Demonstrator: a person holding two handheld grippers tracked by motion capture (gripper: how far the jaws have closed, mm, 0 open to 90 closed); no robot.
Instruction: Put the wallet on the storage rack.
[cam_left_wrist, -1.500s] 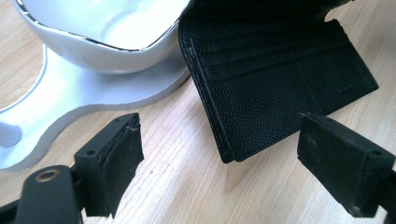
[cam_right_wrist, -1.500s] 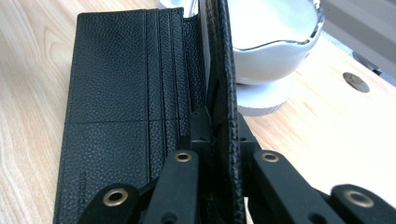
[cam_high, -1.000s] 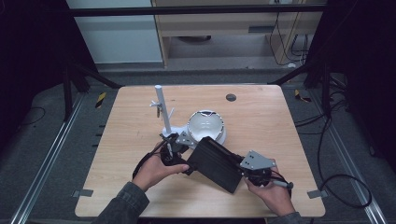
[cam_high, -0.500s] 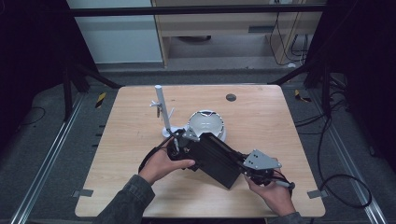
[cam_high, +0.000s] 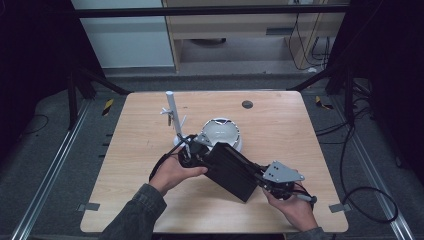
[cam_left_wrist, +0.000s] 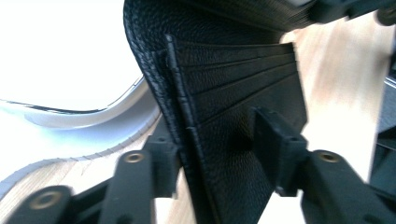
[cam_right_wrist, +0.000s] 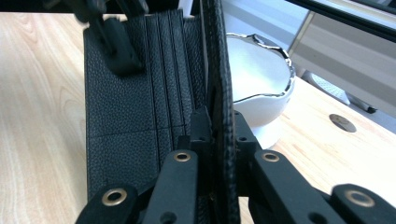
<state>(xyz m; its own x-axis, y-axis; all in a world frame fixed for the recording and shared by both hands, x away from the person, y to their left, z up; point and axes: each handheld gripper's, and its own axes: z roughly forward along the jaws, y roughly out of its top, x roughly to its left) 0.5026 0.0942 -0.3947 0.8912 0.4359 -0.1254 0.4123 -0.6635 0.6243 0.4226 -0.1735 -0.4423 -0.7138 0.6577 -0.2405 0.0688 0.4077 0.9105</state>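
A black leather wallet (cam_high: 230, 170) hangs open between both grippers above the table, in front of a white bowl (cam_high: 220, 131). My right gripper (cam_high: 260, 180) holds its near right end. In the right gripper view the jaws (cam_right_wrist: 217, 130) are shut on one upright flap of the wallet (cam_right_wrist: 130, 116). My left gripper (cam_high: 192, 152) is at the wallet's far left end. Its jaws (cam_left_wrist: 219, 149) have just been closing and straddle the fold of the wallet (cam_left_wrist: 233, 93). One pad lies beside the spine, the other stands off the card-slot face.
The white bowl (cam_right_wrist: 261, 74) with a wavy rim sits mid-table just behind the wallet. A white upright stand (cam_high: 172, 115) with small arms rises to its left. A dark round hole (cam_high: 247, 104) marks the far side of the wooden table (cam_high: 300, 130).
The left hand has shifted slightly toward the bowl, and its jaws have narrowed around the wallet's far end. The right hand and its grip have stayed put.
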